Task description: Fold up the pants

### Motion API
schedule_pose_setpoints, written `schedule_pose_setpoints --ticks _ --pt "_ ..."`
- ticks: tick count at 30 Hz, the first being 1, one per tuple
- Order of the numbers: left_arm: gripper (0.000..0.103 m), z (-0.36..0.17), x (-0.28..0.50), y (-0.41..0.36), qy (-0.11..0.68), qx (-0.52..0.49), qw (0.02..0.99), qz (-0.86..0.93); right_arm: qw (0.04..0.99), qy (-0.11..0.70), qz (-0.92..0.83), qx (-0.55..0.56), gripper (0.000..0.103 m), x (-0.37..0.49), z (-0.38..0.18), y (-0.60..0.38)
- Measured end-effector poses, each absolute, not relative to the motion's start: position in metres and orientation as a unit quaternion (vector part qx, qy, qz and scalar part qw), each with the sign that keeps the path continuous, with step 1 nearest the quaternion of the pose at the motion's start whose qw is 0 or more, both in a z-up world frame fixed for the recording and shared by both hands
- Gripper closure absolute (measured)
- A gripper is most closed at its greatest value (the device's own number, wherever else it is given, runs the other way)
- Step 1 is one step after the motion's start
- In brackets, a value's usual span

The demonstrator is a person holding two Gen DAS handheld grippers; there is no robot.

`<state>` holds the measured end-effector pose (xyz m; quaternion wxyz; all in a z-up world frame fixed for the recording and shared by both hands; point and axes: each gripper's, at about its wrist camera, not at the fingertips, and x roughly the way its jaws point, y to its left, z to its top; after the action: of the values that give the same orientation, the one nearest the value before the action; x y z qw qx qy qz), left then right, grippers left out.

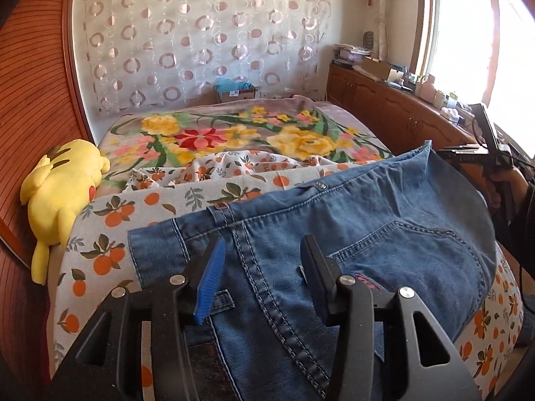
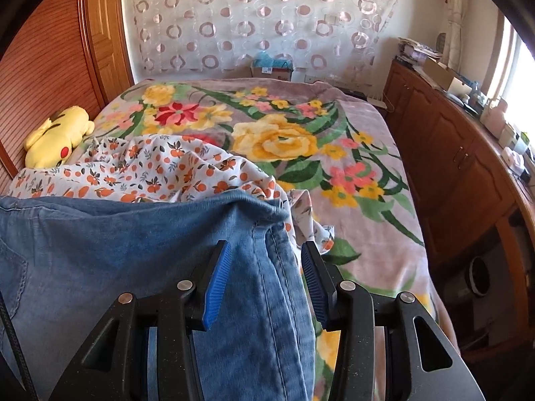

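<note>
Jeans (image 1: 384,234) lie between both spread jaws (pads clear of the denim).

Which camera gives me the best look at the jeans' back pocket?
The left wrist view: the back pocket lies in full view with its stitching, right of the left gripper. The right wrist view catches only a pocket edge at its left border.
</note>
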<state>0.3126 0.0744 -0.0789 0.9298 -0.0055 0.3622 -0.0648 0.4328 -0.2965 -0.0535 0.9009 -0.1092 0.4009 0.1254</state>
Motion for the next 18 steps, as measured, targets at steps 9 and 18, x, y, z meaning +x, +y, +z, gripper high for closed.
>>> schedule_pose_setpoints --ticks 9,18 --pt "0.055 -0.1 0.311 0.071 0.365 0.002 0.929 -0.054 0.927 0.36 0.06 -0.085 0.058 0.482 -0.042 -0.295" --pt "0.055 -0.107 0.306 0.068 0.354 0.008 0.934 -0.052 0.92 0.378 0.101 -0.04 0.058 0.422 -0.044 -0.335"
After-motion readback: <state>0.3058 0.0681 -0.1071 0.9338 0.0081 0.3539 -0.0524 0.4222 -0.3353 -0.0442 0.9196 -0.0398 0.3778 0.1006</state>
